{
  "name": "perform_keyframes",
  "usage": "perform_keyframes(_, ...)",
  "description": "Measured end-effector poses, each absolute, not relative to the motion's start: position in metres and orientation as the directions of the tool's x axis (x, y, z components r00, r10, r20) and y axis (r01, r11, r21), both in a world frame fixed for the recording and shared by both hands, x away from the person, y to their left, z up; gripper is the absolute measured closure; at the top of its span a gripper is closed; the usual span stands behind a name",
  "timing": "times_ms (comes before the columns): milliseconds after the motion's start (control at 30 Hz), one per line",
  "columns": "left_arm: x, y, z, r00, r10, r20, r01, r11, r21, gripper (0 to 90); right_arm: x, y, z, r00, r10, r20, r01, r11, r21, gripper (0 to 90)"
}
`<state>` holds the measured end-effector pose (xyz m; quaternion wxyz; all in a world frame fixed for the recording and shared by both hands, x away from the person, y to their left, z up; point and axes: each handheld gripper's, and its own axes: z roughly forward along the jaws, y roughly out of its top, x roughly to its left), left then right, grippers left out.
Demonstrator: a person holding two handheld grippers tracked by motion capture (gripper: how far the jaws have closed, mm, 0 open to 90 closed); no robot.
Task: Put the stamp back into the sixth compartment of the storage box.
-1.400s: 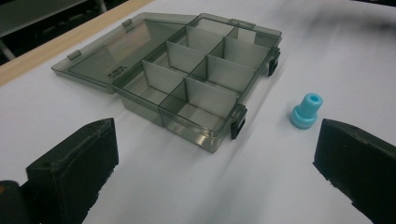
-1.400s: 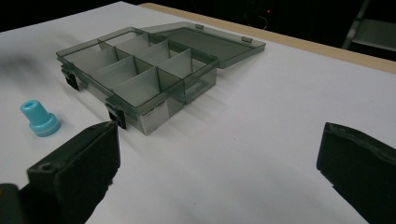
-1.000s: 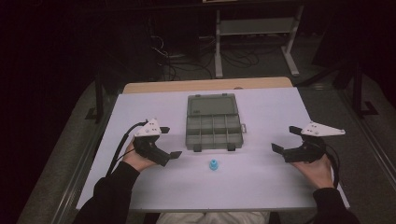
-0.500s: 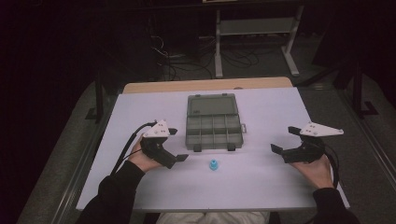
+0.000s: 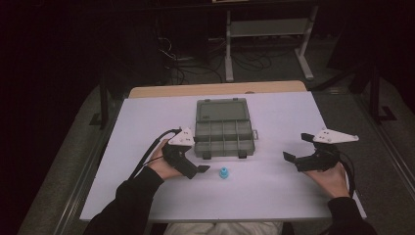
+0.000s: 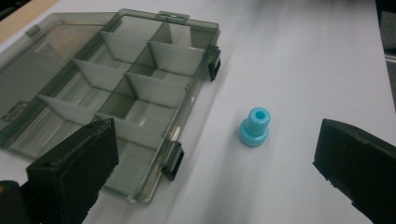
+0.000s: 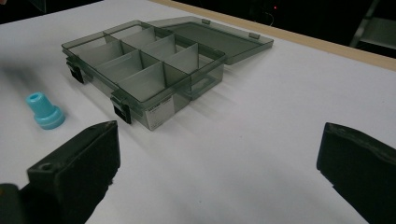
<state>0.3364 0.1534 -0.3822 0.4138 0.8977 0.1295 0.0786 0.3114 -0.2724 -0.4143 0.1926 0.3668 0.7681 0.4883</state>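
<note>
Blue plastic peg (image 6: 254, 127) is standing upright on the white table (image 5: 274, 191), just before the open grey organizer box (image 5: 223, 128); its base rim is blurring. Left gripper (image 5: 199, 169) is gaping wide near it, holding nothing; right gripper (image 5: 297, 147) likewise, well apart.

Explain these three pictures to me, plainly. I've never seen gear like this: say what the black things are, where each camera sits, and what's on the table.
A person sits at a white table, holding a hand-operated two-jaw gripper in each hand: the left gripper and the right gripper. One camera looks down from above. The other two ride on the grippers, so the black blocks at their lower corners are each gripper's own jaws. On the table lie an open, smoky-clear compartment box, its compartments empty, and a small blue plastic piece standing just in front of it. Both grippers are open and hold nothing; the left one is close to the blue piece.
</note>
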Motion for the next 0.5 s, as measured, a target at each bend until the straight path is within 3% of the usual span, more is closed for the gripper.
perform_keyframes(500,0.336,0.113,-0.394,0.978,0.207,0.027,0.124,-0.682,0.721,0.0,0.311,-0.273,-0.414,-0.661,0.748,0.060,0.374,0.259,0.891,0.0)
